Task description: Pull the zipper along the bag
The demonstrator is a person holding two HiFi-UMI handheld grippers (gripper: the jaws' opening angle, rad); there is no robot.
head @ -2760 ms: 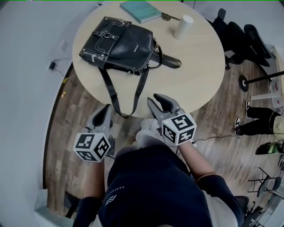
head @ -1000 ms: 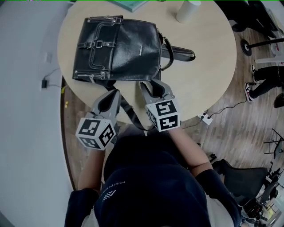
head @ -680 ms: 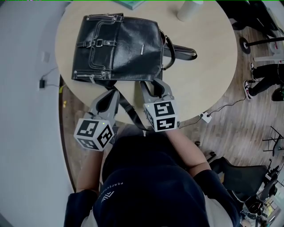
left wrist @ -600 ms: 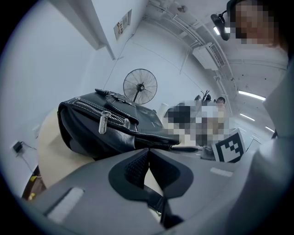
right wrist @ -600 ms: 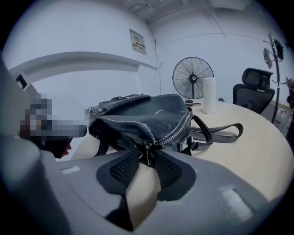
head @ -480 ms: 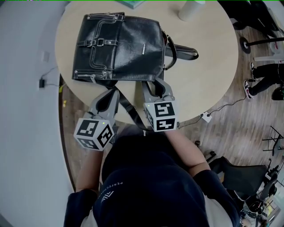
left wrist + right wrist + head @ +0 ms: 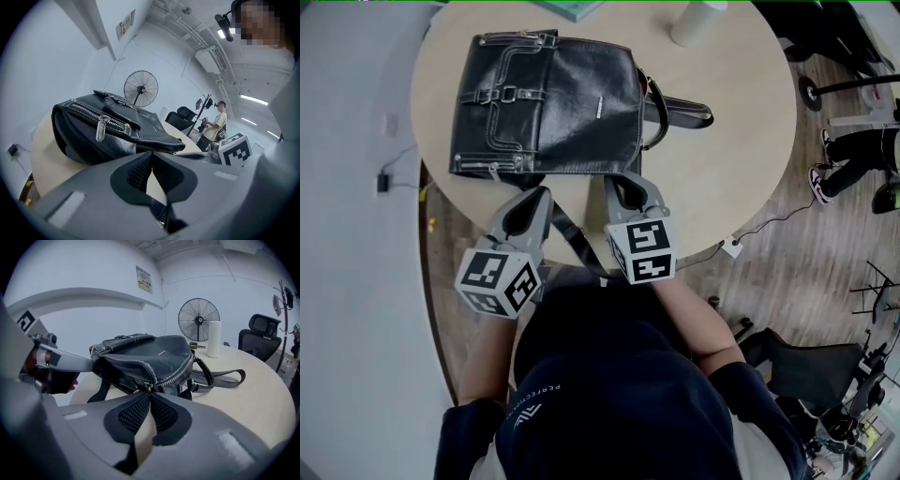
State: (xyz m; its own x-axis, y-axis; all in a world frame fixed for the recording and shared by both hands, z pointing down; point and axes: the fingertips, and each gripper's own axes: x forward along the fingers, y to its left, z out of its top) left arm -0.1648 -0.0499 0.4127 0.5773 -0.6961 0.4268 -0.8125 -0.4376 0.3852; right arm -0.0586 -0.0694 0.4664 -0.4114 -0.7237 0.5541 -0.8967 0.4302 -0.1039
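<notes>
- Bag point(image 7: 548, 94): black leather, lying flat on the round table point(image 7: 731, 141), its near edge close to the table's rim. One strap point(image 7: 577, 239) hangs over that rim.
- Handling, judged: the body looks soft and fairly light. It will probably slide or buckle towards a pull unless held down. The leather looks smooth, so a pad pressed on it may slip.
- Zipper point(image 7: 180, 371): a metal-toothed track that curves round the bag's near end. Some drag is likely on the curve.
- Where to take hold, judged: the small zipper pull point(image 7: 149, 386) at the near corner. It is a thin, hard tab that needs a fingertip pinch. Brace the bag beside the track, not on the loose strap.
- Right gripper point(image 7: 623, 183): the jaws have just been closing and now stand narrow, the tips meeting at the zipper pull. In the right gripper view the tab runs down between the pads and appears pinched there. Nothing else is in the jaws.
- Left gripper point(image 7: 534, 194): the jaws are together with nothing between the pads. The tips sit at the bag's near edge, beside the strap's root. Whether they press on the leather cannot be told.
</notes>
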